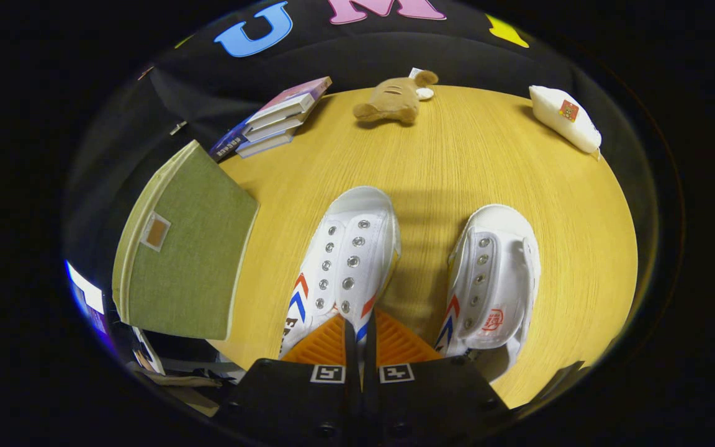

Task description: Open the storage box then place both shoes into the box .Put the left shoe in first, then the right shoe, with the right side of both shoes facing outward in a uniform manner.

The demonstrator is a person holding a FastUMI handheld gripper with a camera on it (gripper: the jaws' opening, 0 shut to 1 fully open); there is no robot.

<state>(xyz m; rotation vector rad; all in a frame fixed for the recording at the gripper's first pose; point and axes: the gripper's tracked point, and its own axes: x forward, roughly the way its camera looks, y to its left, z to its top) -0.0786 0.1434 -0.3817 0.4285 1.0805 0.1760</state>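
Note:
Two white canvas shoes with red and blue stripes lie on the wooden table [457,155], toes pointing away from me. My gripper [359,332] is shut on the rear upper edge of the left-hand shoe [348,248], and a thin strip of its canvas shows between the fingers. The right-hand shoe [497,273] lies apart, to the right of the fingers. A green fabric storage box [190,248] with a small label pocket stands to the left of the held shoe. Its inside is hidden from me.
Beyond the box, a stack of books [277,118] lies at the table's far left. A brown plush toy [395,99] sits at the far edge. A white pouch [565,118] lies at the far right. Bare wood separates the two shoes.

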